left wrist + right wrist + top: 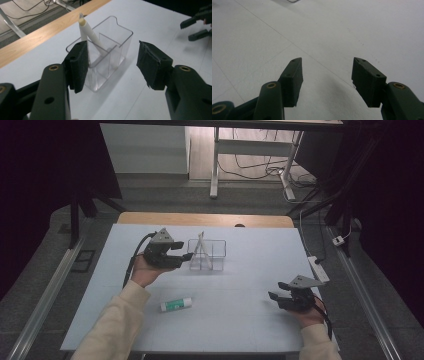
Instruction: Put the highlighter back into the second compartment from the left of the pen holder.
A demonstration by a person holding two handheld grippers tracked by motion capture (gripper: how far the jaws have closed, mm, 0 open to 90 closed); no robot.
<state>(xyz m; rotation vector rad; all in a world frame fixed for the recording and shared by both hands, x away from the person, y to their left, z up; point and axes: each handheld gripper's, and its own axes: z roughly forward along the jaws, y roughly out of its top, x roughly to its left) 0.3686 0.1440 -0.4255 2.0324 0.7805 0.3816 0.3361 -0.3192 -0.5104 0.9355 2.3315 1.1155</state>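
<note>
So here's where we're at: our left claw (186, 256) is parked right beside the clear acrylic organizer (212, 254), and its jaws stand apart with nothing pinched between them. In the left gripper view the white pen (88, 31) leans tilted in the organizer's far compartment, just ahead of the claw's left-hand pad (78, 65) and poking up above the rim; the pads aren't touching the pen or the plastic wall as far as we can tell, though the left-hand one sits very close to the near corner. So our read is that the pen is in and the claw has let go, with one item sorted. The right claw (276, 290) sits low over the bare white table (250, 320), well off to the organizer's right, jaws also spread and empty. What's left looks like the glue stick (176, 304), lying on its side on the table behind and below the left claw, nearer to us than the organizer. We'd guess the next move means backing the left claw off without bumping that light organizer, then swinging it down to the glue stick, lining the jaws up across its round body (it could roll) and squeezing near the middle.
</note>
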